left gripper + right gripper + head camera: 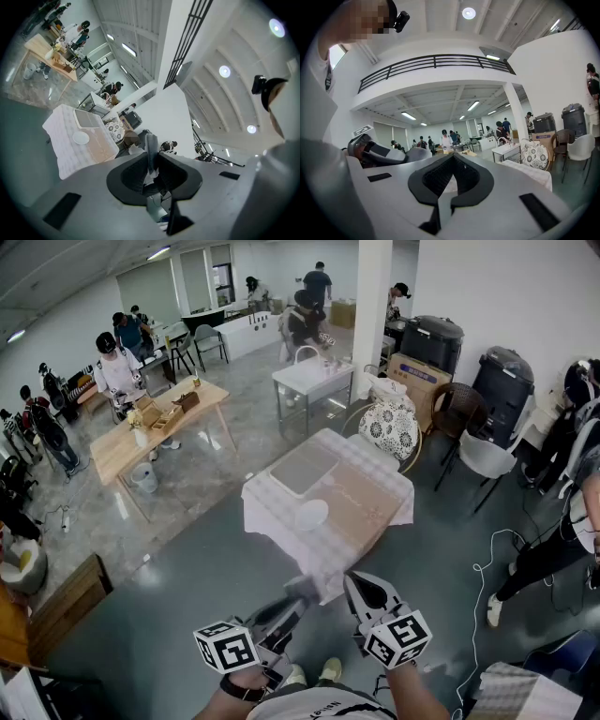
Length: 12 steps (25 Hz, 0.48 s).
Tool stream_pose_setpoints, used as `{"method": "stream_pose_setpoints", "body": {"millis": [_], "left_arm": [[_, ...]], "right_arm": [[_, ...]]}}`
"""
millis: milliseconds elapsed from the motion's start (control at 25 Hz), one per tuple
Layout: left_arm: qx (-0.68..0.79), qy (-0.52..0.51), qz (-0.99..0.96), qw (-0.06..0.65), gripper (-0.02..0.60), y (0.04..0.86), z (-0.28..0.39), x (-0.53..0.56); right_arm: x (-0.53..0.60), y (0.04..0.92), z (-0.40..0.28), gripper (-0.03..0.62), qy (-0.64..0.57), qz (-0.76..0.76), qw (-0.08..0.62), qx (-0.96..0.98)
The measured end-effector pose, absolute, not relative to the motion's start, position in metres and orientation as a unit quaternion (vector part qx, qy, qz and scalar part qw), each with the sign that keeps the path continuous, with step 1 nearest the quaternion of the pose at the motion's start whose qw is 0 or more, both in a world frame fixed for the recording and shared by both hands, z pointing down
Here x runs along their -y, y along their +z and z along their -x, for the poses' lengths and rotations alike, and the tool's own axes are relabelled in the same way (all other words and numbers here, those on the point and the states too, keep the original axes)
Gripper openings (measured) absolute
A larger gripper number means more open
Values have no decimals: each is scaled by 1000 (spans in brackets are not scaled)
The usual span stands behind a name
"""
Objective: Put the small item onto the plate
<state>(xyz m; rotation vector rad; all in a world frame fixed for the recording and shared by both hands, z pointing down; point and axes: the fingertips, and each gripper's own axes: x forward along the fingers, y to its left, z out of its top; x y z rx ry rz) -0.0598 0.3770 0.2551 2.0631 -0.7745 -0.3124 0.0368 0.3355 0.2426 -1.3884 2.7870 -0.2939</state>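
A white plate (311,514) lies on a table with a checked cloth (281,521), next to a grey tray (303,468), some way ahead of both grippers. My left gripper (302,594) is held low in front of the table's near edge. It is shut on a small thin grey-white item (151,145) that sticks up from between its jaws. In the left gripper view the plate (80,138) and tray (87,119) show far off at the left. My right gripper (361,585) hangs beside the left one with its jaws shut (453,157) and nothing between them.
A chair with a patterned cushion (389,427) stands behind the table, with a brown chair (457,409) and a white chair (487,460) to its right. A cable (483,568) runs over the grey floor. Several people work at other tables (159,423) further back.
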Motion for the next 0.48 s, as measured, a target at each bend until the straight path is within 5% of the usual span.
{"method": "stream_pose_setpoints", "body": {"millis": [480], "left_arm": [[313, -125, -832, 441, 72, 255, 51, -380]], "right_arm": [[-338, 242, -43, 14, -95, 438, 7, -894]]}}
